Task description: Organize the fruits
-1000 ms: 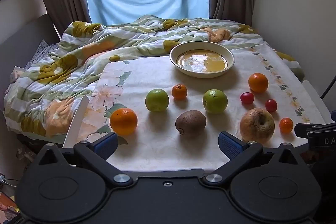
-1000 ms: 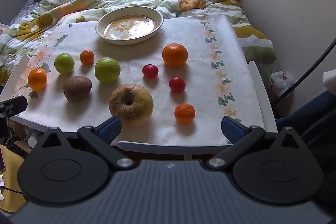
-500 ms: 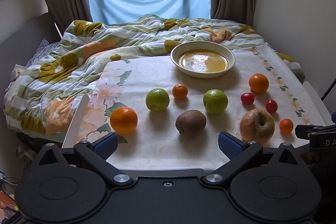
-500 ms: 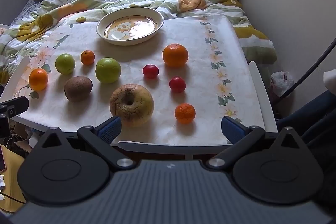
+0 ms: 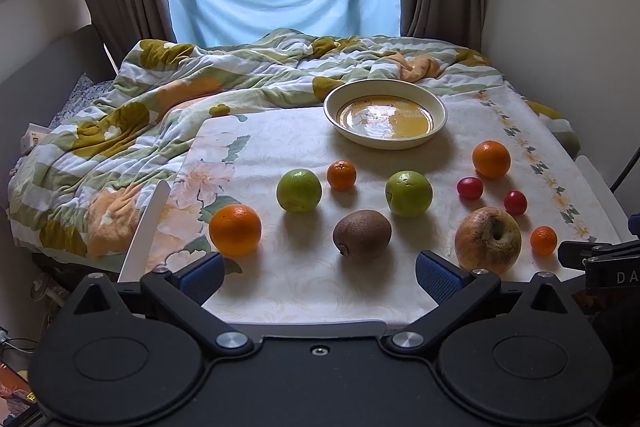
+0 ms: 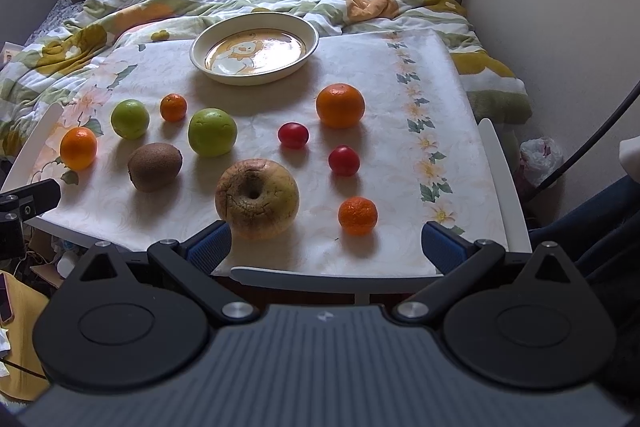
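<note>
Several fruits lie on a floral-cloth table (image 5: 288,279). A wrinkled yellow apple (image 6: 257,199), a kiwi (image 5: 362,235), two green apples (image 5: 299,190) (image 5: 409,193), two oranges (image 5: 235,229) (image 5: 491,159), two small mandarins (image 6: 357,215) (image 6: 173,107) and two red cherry tomatoes (image 6: 293,135) (image 6: 343,160) are spread out. An empty cream bowl (image 5: 385,119) stands at the back. My left gripper (image 5: 318,273) hovers open at the near edge, in front of the kiwi. My right gripper (image 6: 326,247) is open too, just short of the wrinkled apple and the nearest mandarin.
A rumpled floral duvet (image 5: 168,115) covers the bed behind and left of the table. A wall (image 6: 560,7) runs along the right side. A dark cable (image 6: 592,143) and a plastic bag (image 6: 540,155) lie right of the table.
Both views have shifted very slightly, with the table a touch lower in frame. No fruit has moved and both grippers stay open.
</note>
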A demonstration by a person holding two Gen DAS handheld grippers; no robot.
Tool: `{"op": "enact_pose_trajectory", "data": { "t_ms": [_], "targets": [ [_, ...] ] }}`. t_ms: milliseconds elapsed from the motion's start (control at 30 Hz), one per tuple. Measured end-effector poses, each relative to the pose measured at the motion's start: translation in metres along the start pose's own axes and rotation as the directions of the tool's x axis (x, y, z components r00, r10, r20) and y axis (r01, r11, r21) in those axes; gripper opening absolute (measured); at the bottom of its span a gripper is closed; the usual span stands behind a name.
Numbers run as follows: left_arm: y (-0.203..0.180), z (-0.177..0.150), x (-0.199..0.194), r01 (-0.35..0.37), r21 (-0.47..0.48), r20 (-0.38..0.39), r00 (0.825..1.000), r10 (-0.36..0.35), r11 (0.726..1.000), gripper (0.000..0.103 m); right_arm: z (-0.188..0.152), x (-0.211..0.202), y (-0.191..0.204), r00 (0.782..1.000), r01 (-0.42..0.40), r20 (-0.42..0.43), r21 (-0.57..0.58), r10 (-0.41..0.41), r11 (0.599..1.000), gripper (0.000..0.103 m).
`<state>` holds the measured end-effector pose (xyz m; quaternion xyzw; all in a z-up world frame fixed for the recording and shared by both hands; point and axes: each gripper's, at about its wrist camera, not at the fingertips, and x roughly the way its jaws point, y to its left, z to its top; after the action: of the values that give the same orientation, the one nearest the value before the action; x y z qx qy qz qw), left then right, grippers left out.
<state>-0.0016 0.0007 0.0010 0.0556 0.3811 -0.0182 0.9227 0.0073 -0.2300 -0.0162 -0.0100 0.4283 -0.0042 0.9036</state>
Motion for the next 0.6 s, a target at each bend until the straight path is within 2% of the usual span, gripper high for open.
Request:
{"op": "enact_pose_trajectory", "data": {
  "t_ms": [600],
  "targets": [
    [-0.0019, 0.0021, -0.0024, 0.0, -0.001, 0.002, 1.0, 0.0, 1.0, 0.103, -0.0014, -0.0007, 0.0014, 1.0, 0.0, -0.005, 0.005, 0.0, 1.0, 0.103]
  ]
}}
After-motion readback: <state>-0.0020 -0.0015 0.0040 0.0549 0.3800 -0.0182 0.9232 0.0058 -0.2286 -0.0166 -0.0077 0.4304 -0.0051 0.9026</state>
